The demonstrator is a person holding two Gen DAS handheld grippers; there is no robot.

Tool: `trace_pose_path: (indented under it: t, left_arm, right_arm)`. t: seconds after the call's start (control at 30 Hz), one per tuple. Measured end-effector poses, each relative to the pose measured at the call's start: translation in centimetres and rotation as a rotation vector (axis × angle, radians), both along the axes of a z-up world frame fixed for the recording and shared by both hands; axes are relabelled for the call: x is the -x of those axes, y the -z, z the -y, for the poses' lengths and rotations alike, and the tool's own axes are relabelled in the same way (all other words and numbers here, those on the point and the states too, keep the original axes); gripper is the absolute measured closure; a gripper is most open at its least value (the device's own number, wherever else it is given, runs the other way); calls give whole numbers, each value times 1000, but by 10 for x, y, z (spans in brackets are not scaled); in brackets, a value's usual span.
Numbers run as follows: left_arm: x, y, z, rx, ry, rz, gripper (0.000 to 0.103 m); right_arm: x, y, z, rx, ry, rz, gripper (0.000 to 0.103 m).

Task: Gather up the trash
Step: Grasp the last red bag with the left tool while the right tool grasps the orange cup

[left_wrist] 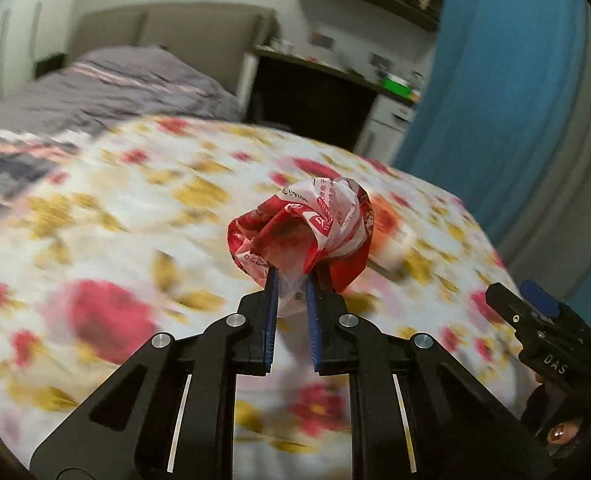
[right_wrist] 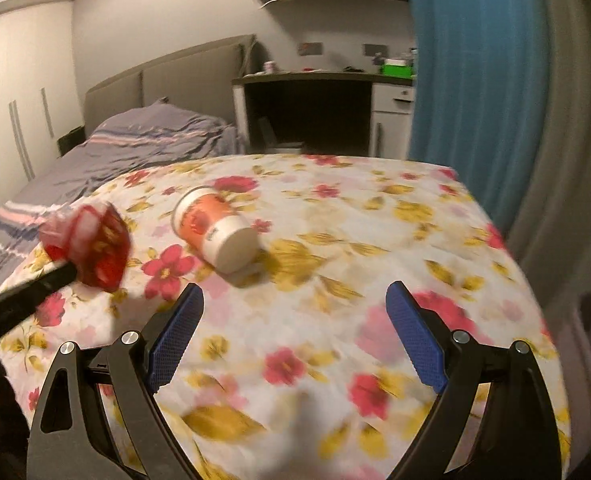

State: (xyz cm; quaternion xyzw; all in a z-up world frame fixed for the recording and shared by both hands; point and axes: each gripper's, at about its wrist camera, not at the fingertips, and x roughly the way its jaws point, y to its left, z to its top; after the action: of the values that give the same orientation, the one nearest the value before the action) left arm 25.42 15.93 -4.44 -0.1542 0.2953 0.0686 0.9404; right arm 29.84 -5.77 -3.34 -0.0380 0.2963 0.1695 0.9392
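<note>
Gaping wide and empty, the right gripper [right_wrist: 295, 300] faces the tipped paper cup [right_wrist: 215, 232] ahead and slightly left on the floral tablecloth [right_wrist: 375, 240], base nearest it; the left gripper [left_wrist: 291, 276] pinches the crumpled red wrapper [left_wrist: 303, 228].

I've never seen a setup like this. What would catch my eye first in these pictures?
Probably the crumpled red-and-white wrapper, pinched between the blue pads of the left gripper above the flowered tablecloth. Next, the orange-and-white paper cup lying on its side mid-table, ahead of the wide-open right gripper.
</note>
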Motion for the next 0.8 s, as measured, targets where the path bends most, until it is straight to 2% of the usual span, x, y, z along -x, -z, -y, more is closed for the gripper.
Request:
trace_pose_path:
  t: [0.13, 0.27, 0.57, 0.77, 0.8]
  left_arm:
    - [3, 4, -20, 40, -44, 0, 90]
    - [1, 6, -23, 82, -29, 2, 90]
    - [-1, 14, -32, 127, -27, -3, 90]
    - [-3, 16, -34, 141, -22, -7, 90]
    - [-3, 16, -34, 143, -21, -9, 90]
  right_arm:
    - [-24, 5, -28, 42, -70, -1, 14]
    - [-55, 8, -52, 66, -119, -22, 14]
    - [-87, 25, -88, 125, -253, -99, 14]
    - [-92, 33, -95, 142, -279, -128, 27]
    - [-92, 34, -96, 147, -282, -128, 32]
